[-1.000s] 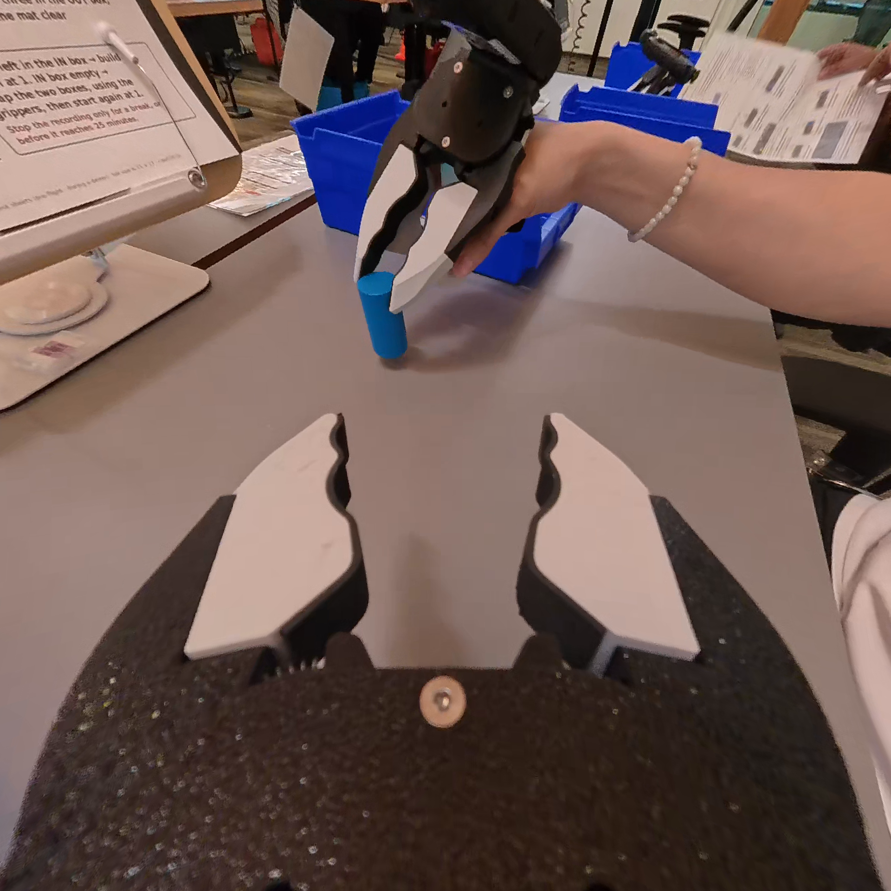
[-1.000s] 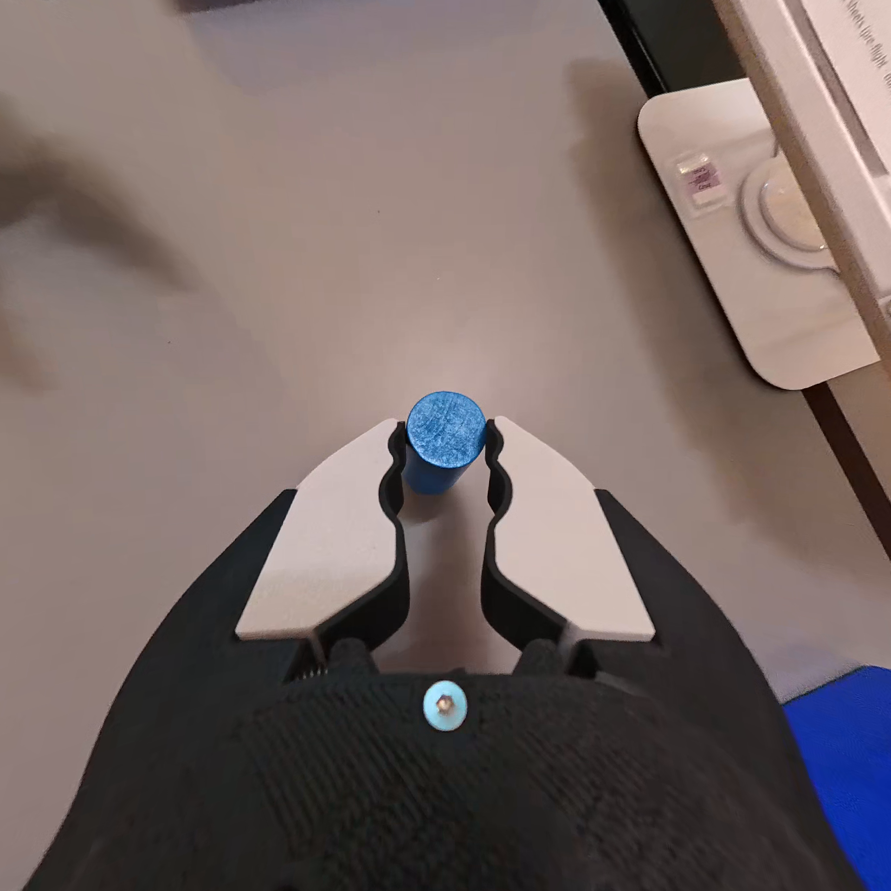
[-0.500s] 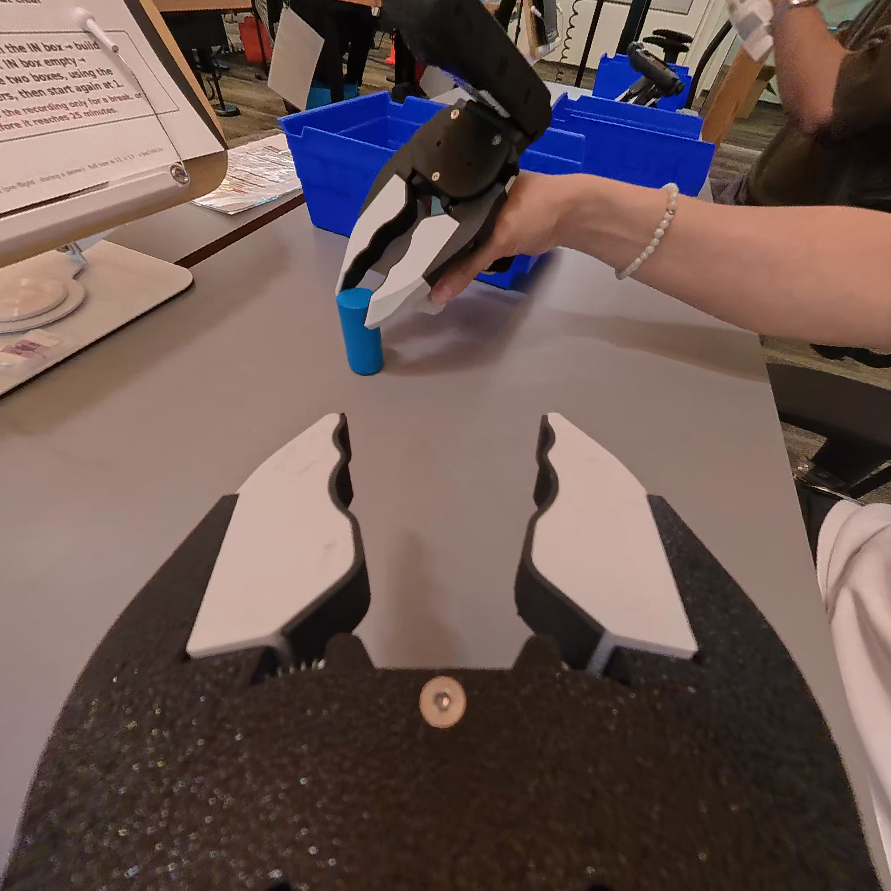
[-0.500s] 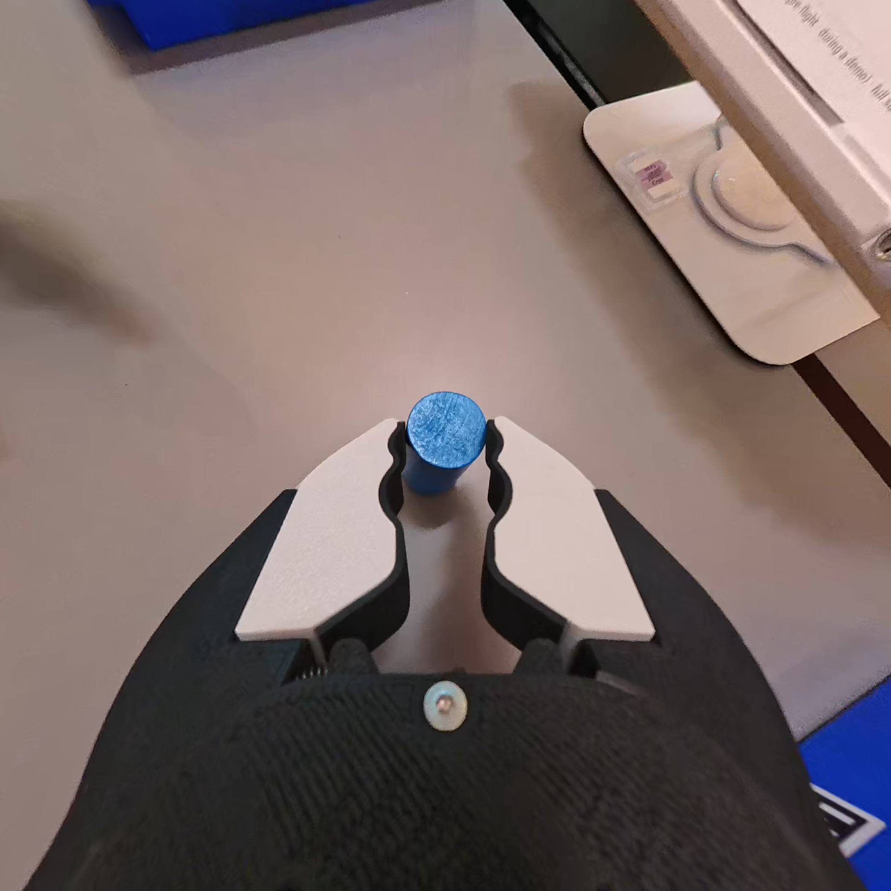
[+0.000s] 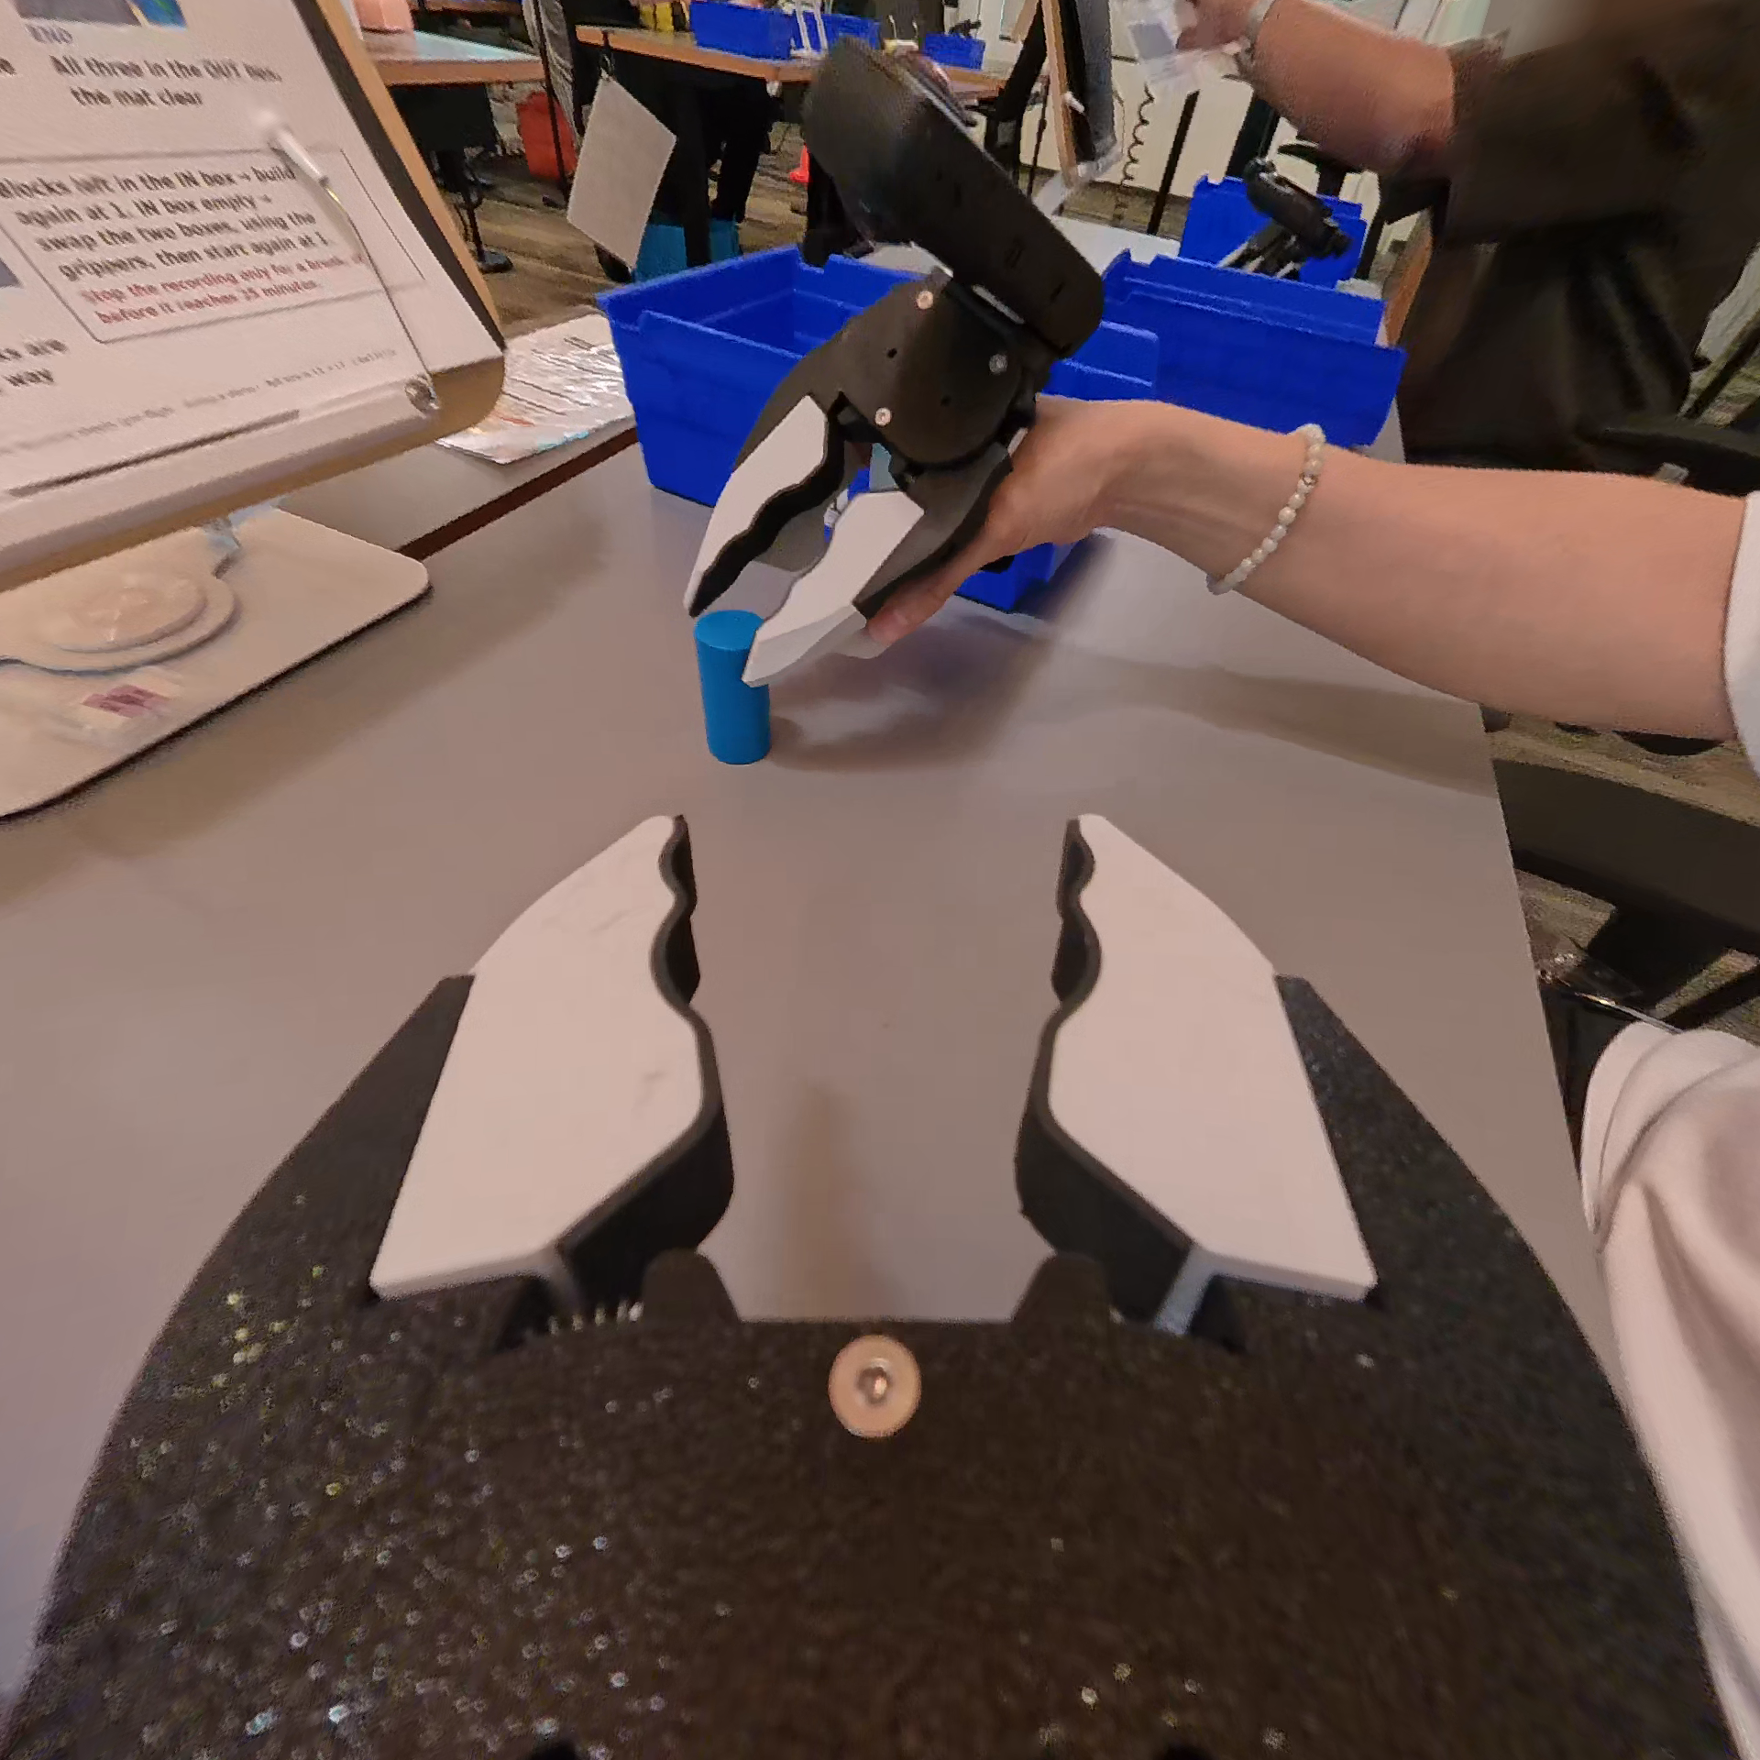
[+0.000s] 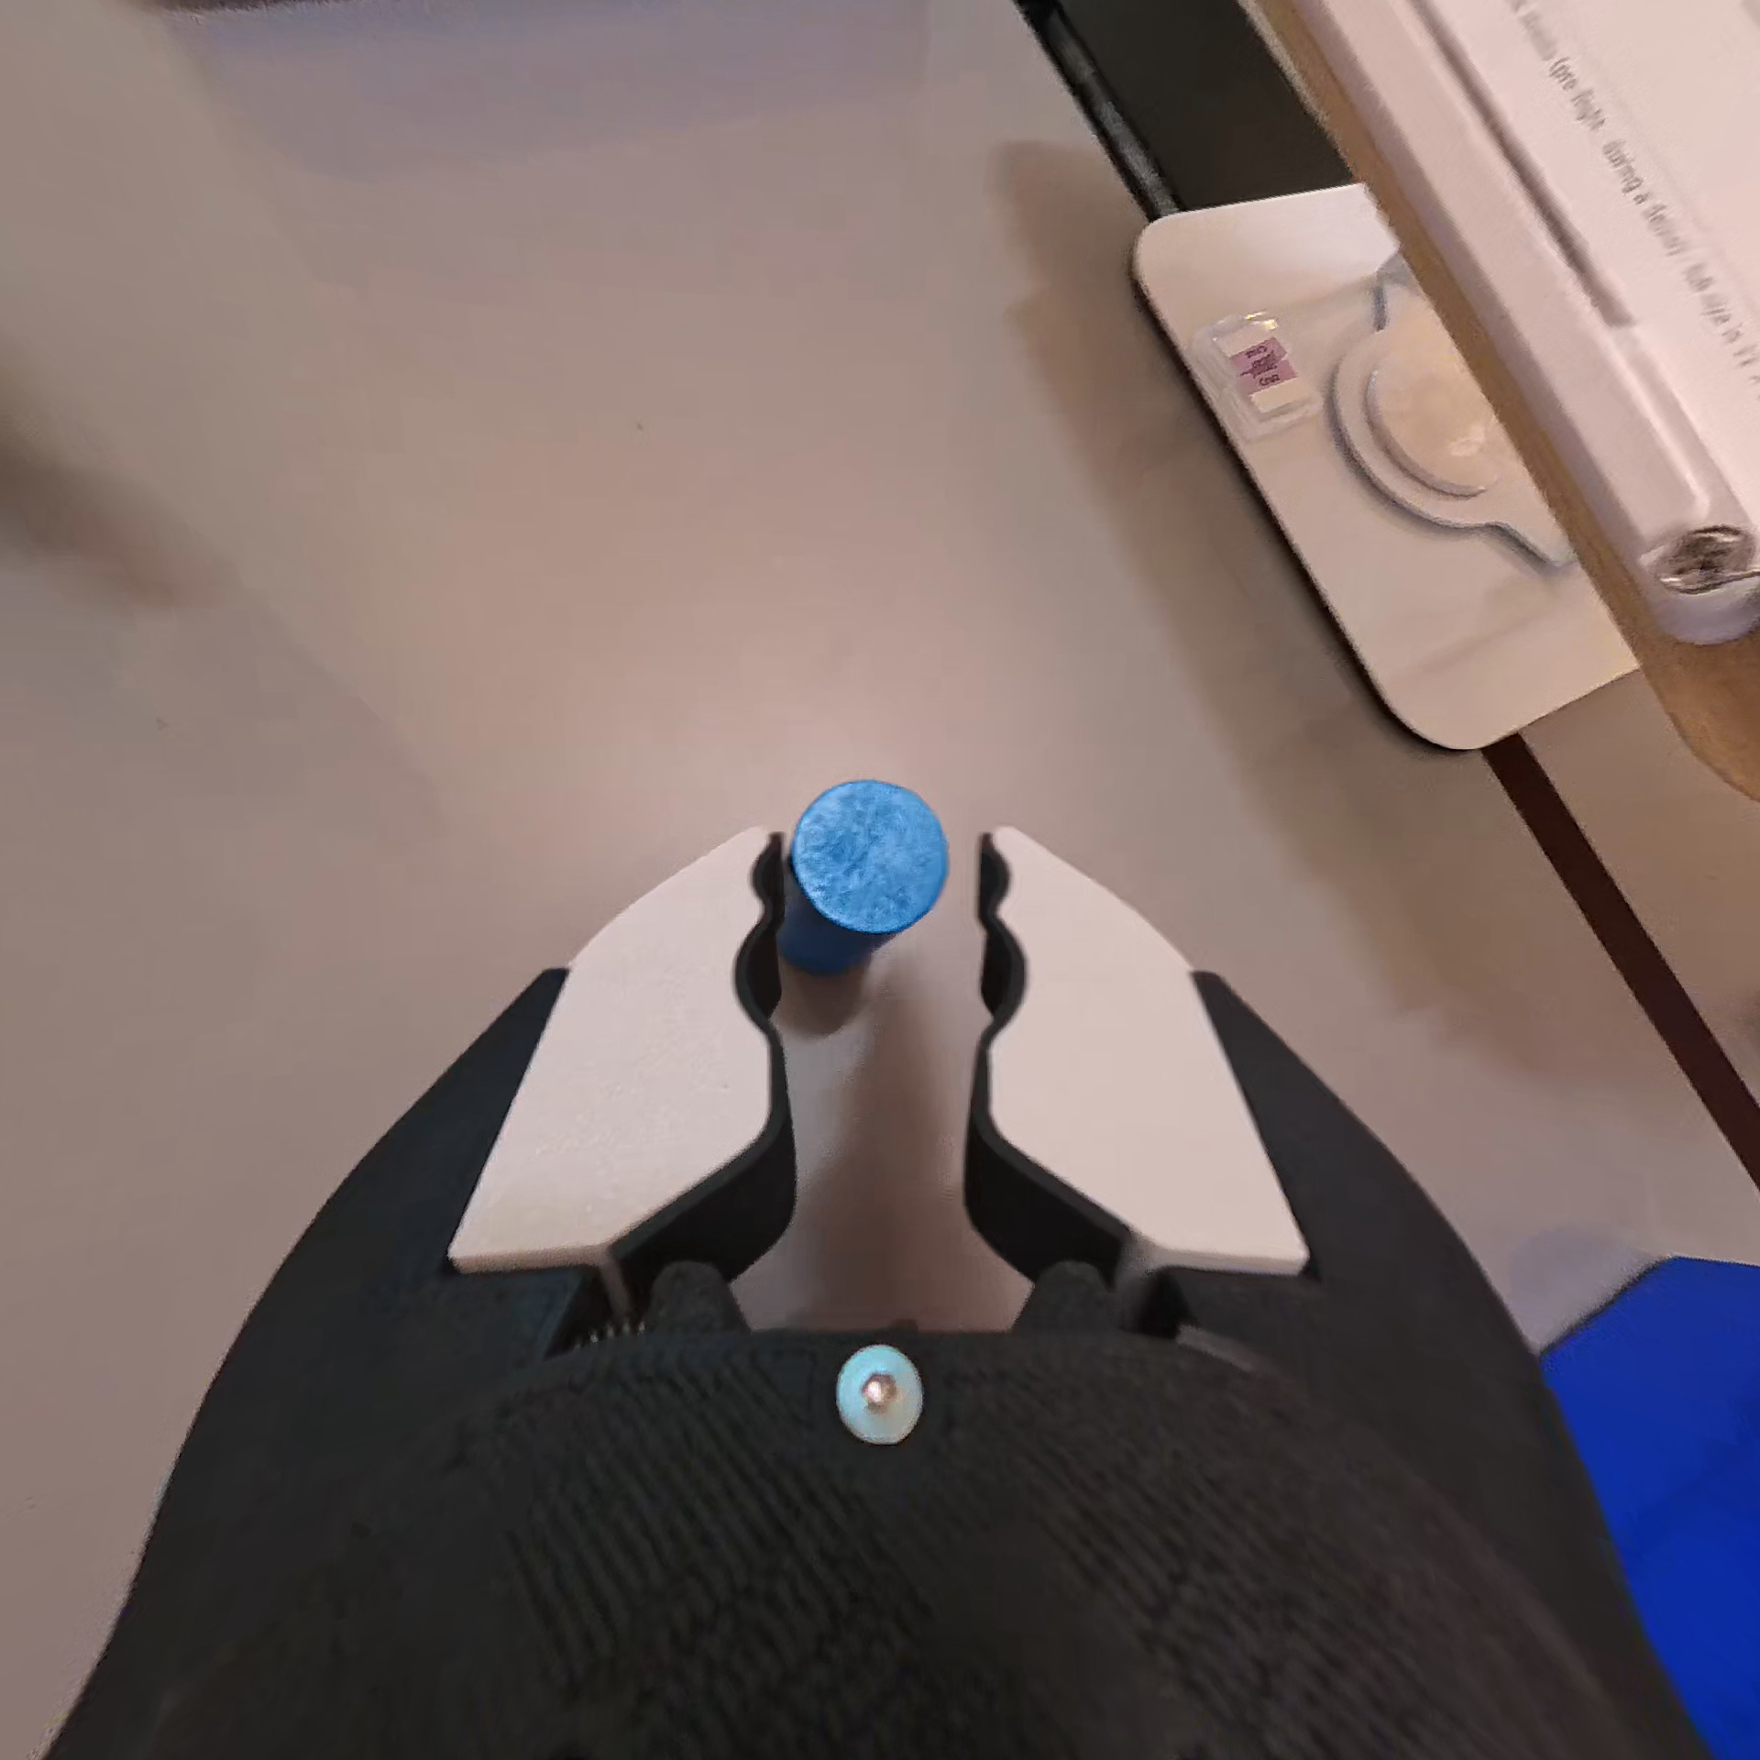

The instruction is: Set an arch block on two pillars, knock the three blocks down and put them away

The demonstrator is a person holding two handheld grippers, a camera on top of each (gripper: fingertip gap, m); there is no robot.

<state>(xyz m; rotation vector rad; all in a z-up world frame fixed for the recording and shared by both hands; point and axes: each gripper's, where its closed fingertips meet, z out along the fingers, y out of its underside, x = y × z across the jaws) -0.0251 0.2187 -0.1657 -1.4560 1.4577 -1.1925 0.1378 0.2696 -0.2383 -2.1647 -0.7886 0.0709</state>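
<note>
Grey table point(image 5: 333, 857) in foreground, dark seam along far-left edge. White stand base point(image 5: 238, 610) at left under tilted paper board point(image 5: 190, 238). Blue bins point(image 5: 724, 381) at far edge. Beyond: wood-topped desks point(image 5: 457, 67), wood-tone floor point(image 5: 533, 276), warm indoor light.

The right gripper point(image 6: 874, 848) is pointing down at the table point(image 6: 476, 476) at frame centre, its 2 fingers point(image 6: 657, 1029) standing apart. A blue cylinder point(image 6: 869, 869) is standing upright between them, touching the left finger. A white stand point(image 6: 1333, 457) is sitting at upper right.
</note>
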